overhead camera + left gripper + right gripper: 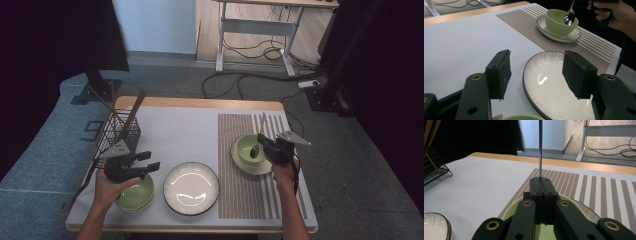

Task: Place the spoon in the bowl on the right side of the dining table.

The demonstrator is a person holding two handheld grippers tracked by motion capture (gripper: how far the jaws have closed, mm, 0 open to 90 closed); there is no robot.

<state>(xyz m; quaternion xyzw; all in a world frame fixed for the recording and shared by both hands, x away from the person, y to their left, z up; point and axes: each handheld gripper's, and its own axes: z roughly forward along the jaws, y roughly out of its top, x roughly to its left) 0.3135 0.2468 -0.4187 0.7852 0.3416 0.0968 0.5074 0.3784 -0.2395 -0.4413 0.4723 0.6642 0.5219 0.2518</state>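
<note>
My right gripper [262, 143] is shut on a metal spoon [255, 151] and holds it over a light green bowl [248, 146] on a white saucer [248, 168]. In the right gripper view the jaws of the right gripper [541, 182] are pressed together on the spoon's handle [540, 150], which rises straight past them. The left gripper view shows the spoon's head [569, 17] hanging at the rim of that bowl [557, 23]. My left gripper [150, 161] is open with nothing between its jaws, above a second green bowl [139, 196]. It [536, 72] points over a white plate [554, 92].
A brown striped placemat [247, 197] lies under the saucer on the right half of the table. The white plate [191, 187] sits at front centre. A black wire basket [120, 132] with wooden utensils stands at the left rear. Cables and a desk frame lie beyond the table.
</note>
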